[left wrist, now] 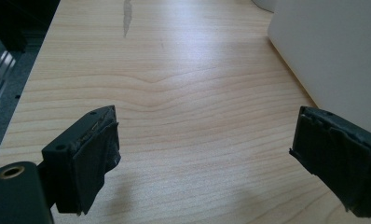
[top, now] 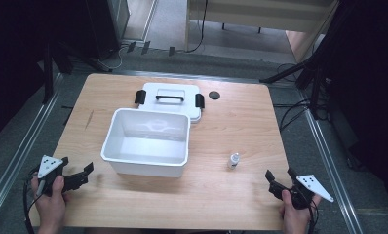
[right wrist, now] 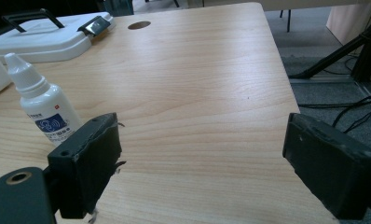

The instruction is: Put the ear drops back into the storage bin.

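An open white plastic box (top: 147, 141) stands at the middle of the wooden table (top: 231, 122). Its lid (top: 170, 100), with a black handle and black clips, lies flat just behind it. A small white dropper bottle (top: 234, 160) stands upright to the right of the box, and in the right gripper view that bottle (right wrist: 41, 107) rises beyond the left jaw. My left gripper (top: 85, 170) is open near the table's front left corner, with the box wall (left wrist: 333, 60) to its right. My right gripper (top: 280, 174) is open at the front right, nothing between its jaws.
A round dark hole (top: 214, 95) sits in the tabletop right of the lid. A long scratch (top: 88, 119) marks the wood at the left. Black stands and cables (top: 304, 73) crowd the floor beyond the table's right edge. Bare wood lies between the grippers.
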Demonstrator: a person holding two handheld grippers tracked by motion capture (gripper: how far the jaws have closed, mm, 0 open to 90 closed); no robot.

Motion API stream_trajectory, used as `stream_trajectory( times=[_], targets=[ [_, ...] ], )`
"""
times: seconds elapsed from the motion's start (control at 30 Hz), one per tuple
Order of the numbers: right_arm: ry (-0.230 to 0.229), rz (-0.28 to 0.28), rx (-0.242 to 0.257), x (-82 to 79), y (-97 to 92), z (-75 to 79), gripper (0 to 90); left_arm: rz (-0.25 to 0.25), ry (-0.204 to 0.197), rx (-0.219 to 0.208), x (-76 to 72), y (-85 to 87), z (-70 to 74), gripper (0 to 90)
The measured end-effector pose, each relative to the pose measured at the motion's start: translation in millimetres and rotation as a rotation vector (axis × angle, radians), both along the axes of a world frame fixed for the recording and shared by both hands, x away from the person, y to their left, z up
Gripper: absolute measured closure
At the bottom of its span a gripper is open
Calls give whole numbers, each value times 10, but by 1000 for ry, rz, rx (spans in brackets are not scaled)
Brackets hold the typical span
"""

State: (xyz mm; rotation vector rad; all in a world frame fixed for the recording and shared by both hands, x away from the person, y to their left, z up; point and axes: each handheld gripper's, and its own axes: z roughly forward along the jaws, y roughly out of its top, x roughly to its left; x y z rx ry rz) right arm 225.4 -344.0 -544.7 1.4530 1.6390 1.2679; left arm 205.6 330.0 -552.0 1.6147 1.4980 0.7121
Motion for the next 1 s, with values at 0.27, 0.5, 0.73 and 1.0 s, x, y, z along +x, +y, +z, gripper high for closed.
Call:
stream_trajectory(
  times=[0.27,0.5,0.73,1.0],
  targets=[
    [24,27,-13,15,22,-2,131,5,-3,7,-4,-3,2,79],
    [71,65,0,59,4,9,140,10,-3,-6,-5,5,2,79],
    [181,181,-71,136,24,24,147,8,-5,-6,-6,5,1,79],
    [305,323,-231,301,148,234,148,7,-6,-16,-2,13,-1,79]
  ],
)
